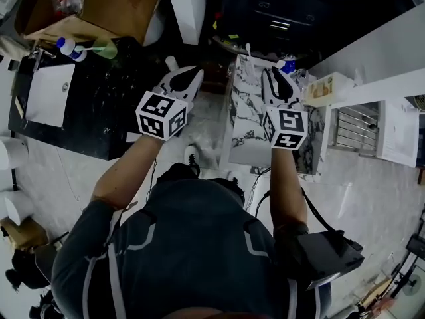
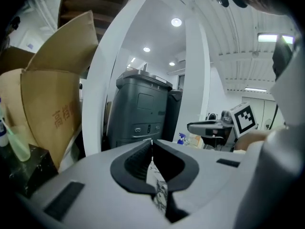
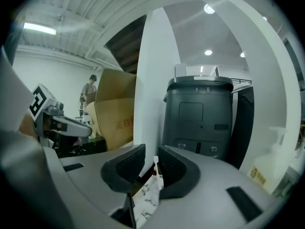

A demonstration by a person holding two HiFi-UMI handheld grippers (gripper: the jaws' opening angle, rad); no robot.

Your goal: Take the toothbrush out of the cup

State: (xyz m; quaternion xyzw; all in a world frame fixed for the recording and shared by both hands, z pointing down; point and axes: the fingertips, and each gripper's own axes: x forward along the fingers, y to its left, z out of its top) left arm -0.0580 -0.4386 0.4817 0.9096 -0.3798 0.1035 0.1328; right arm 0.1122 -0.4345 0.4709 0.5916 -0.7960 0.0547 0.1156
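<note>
In the right gripper view a white toothbrush (image 3: pixel 155 163) stands upright beyond the gap between my jaws, over the far end of a marble-patterned top (image 3: pixel 144 197). From the head view the same white toothbrush tip (image 1: pixel 248 48) shows at the far edge of that marble top (image 1: pixel 244 115); the cup itself is too small to make out. My right gripper (image 1: pixel 275 73) (image 3: pixel 151 154) hovers over the marble top, open, nothing between its pads. My left gripper (image 1: pixel 194 74) (image 2: pixel 151 144) hangs left of the top, shut and empty.
A dark grey bin (image 3: pixel 200 113) (image 2: pixel 140 109) and a white column (image 1: pixel 189 5) stand ahead. A cardboard box (image 1: pixel 99 5) and a black counter (image 1: pixel 86 111) with a spray bottle (image 1: pixel 70 48) lie left. A pump bottle (image 3: pixel 269 161) and a wire rack (image 1: pixel 355 128) are right.
</note>
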